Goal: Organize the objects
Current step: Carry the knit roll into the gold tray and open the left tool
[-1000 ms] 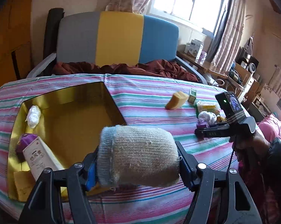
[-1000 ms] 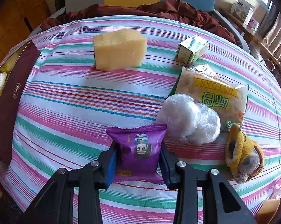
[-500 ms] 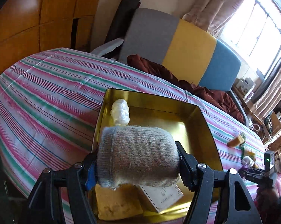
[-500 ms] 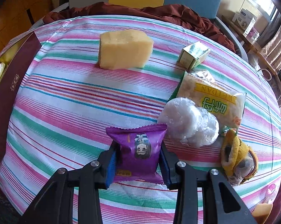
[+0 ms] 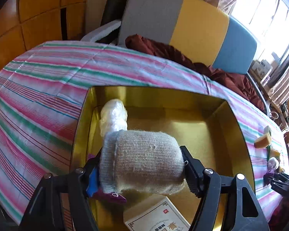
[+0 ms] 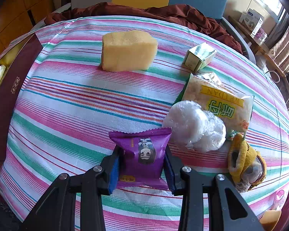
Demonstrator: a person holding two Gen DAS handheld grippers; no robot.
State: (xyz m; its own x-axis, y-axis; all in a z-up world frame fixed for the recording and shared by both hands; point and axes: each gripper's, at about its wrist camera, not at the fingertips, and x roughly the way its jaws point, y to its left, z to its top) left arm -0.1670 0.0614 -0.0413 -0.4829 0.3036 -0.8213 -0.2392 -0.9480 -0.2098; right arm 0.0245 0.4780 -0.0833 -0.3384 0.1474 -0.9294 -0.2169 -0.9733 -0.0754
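The left hand-held gripper (image 5: 142,168), jaws clamped on a rolled knitted sock (image 5: 142,161), now hangs directly over the open gold-lined box (image 5: 238,119) on the striped table (image 5: 38,96); a second ago it was short of the box, looking across the table, and it has since swung in above the interior. Beneath the sock lie a white plastic-wrapped bundle (image 5: 113,117) against the far-left wall, a purple packet (image 5: 109,195) and a white carton (image 5: 159,217) near the front. The sock appears ready to be let go into the box, most likely onto the bare gold floor to the right.

Across the table, the right hand-held gripper (image 6: 142,160) has barely shifted, its jaws closed on a purple snack packet (image 6: 144,154) held just above the cloth. Still waiting outside the box are a yellow sponge (image 6: 128,51), a small green carton (image 6: 201,56), a yellow-labelled snack bag (image 6: 221,100), a clear-wrapped bundle (image 6: 194,126) and a yellow knitted item (image 6: 244,161).
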